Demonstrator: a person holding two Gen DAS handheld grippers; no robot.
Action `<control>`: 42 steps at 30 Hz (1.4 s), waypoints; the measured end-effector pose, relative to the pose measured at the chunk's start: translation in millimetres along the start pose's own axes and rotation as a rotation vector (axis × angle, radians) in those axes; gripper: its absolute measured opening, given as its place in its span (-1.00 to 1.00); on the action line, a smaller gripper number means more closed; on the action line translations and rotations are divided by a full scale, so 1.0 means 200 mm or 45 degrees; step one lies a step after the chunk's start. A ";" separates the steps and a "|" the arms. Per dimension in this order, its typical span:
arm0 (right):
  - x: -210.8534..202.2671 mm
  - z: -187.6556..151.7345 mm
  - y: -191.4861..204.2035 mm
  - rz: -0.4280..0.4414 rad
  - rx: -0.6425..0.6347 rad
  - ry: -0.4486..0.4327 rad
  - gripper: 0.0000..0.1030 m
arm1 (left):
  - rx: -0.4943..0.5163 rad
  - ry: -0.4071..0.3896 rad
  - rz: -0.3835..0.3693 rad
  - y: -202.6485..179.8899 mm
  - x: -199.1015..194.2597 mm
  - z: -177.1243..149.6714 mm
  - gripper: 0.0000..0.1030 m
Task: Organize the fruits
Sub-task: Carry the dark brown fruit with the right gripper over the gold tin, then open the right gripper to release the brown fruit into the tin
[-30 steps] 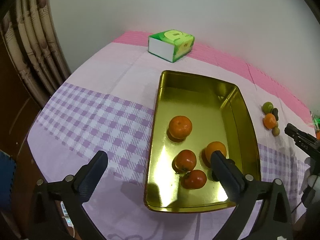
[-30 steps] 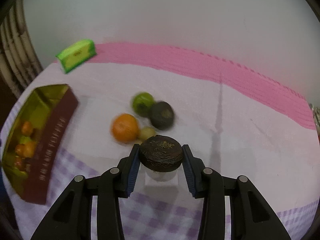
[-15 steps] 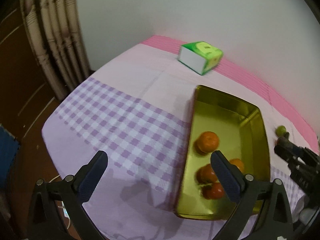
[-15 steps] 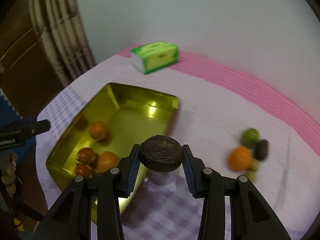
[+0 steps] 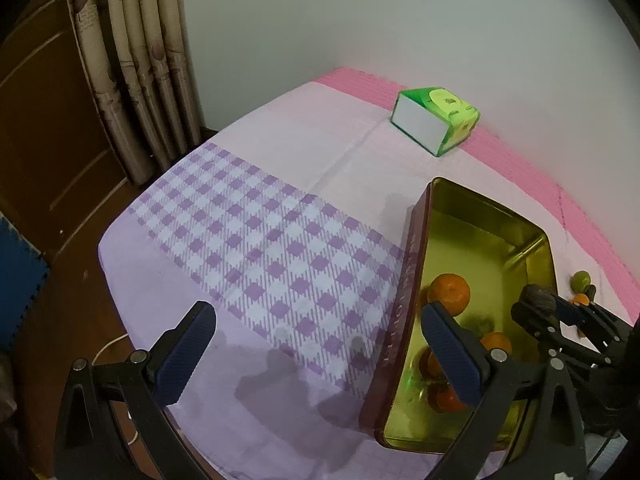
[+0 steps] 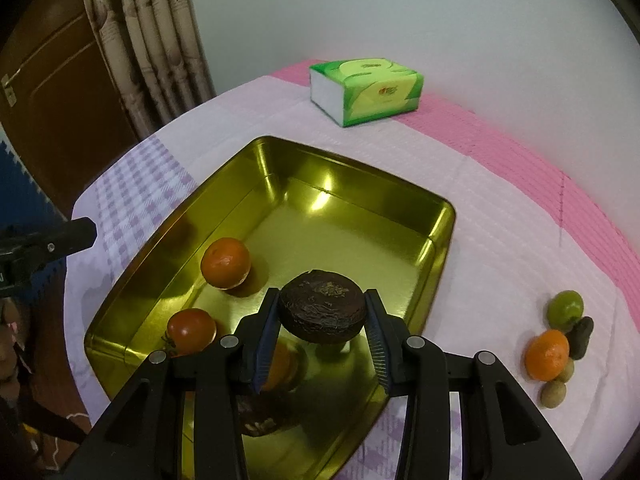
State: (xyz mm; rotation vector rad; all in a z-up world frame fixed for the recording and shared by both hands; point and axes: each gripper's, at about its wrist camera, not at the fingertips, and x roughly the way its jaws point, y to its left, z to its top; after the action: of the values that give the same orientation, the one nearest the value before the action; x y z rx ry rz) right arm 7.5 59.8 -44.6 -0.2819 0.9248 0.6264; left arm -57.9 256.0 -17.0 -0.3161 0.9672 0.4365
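My right gripper (image 6: 322, 346) is shut on a dark brown wrinkled fruit (image 6: 322, 312) and holds it above the near part of the gold tin tray (image 6: 352, 196). The tray holds an orange (image 6: 225, 263), a red tomato (image 6: 191, 330) and another orange partly hidden under the gripper. In the left wrist view my left gripper (image 5: 320, 354) is open and empty, above the checked cloth at the tray's (image 5: 412, 280) left side. The right gripper (image 5: 540, 304) with the dark fruit shows there over the tray.
A green tissue box (image 6: 366, 90) stands at the back of the table. To the right of the tray lie a lime (image 6: 565, 307), an orange (image 6: 547, 354), a dark avocado (image 6: 582, 336) and small kiwis (image 6: 554, 394). A curtain (image 5: 132, 64) hangs at the left.
My right gripper has carried the dark fruit left, from over the loose fruits to over the tray. My left gripper has drawn back to the left, off the tray.
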 end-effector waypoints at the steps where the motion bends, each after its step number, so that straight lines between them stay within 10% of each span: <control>1: 0.00 0.00 0.01 -0.005 -0.006 0.001 -0.18 | -0.002 0.002 0.004 0.00 0.00 0.00 0.98; 30: 0.07 -0.02 0.04 -0.003 -0.031 0.043 -0.13 | 0.016 0.034 0.008 -0.01 0.03 -0.02 0.98; 42: -0.18 -0.05 -0.20 -0.125 0.135 -0.177 0.30 | 0.045 0.029 -0.001 -0.04 0.02 -0.03 0.97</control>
State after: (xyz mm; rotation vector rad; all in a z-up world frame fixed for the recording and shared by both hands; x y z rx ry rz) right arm 10.4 9.0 -21.6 -0.1855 0.8026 0.4988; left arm -56.1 247.7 -22.6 -0.2900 0.9960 0.4153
